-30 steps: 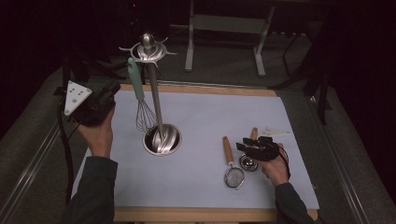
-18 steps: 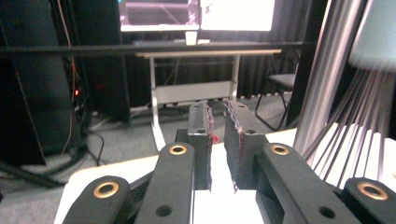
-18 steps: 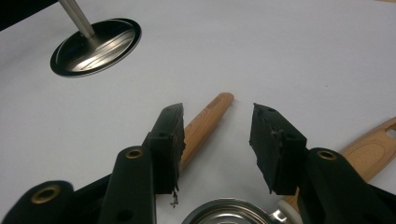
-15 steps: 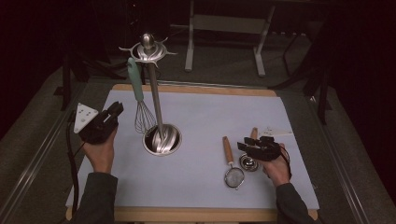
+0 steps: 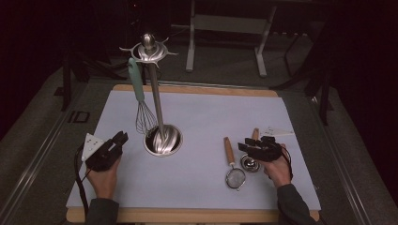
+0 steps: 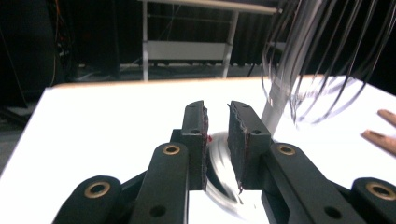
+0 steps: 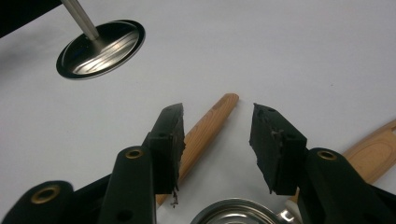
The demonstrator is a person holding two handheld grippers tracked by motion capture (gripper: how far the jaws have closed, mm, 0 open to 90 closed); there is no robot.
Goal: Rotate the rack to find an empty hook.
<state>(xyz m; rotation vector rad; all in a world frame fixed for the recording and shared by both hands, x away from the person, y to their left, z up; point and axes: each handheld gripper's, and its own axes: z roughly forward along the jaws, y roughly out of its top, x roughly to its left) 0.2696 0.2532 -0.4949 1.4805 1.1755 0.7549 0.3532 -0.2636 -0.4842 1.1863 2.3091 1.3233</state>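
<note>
While right gripper hovers, strainer beneath.

left gripper beside stand base | right gripper over strainers

Plenty of open surface mid-mat; the stand with its hanging whisk blocks the left, strainers clutter the right.
</note>
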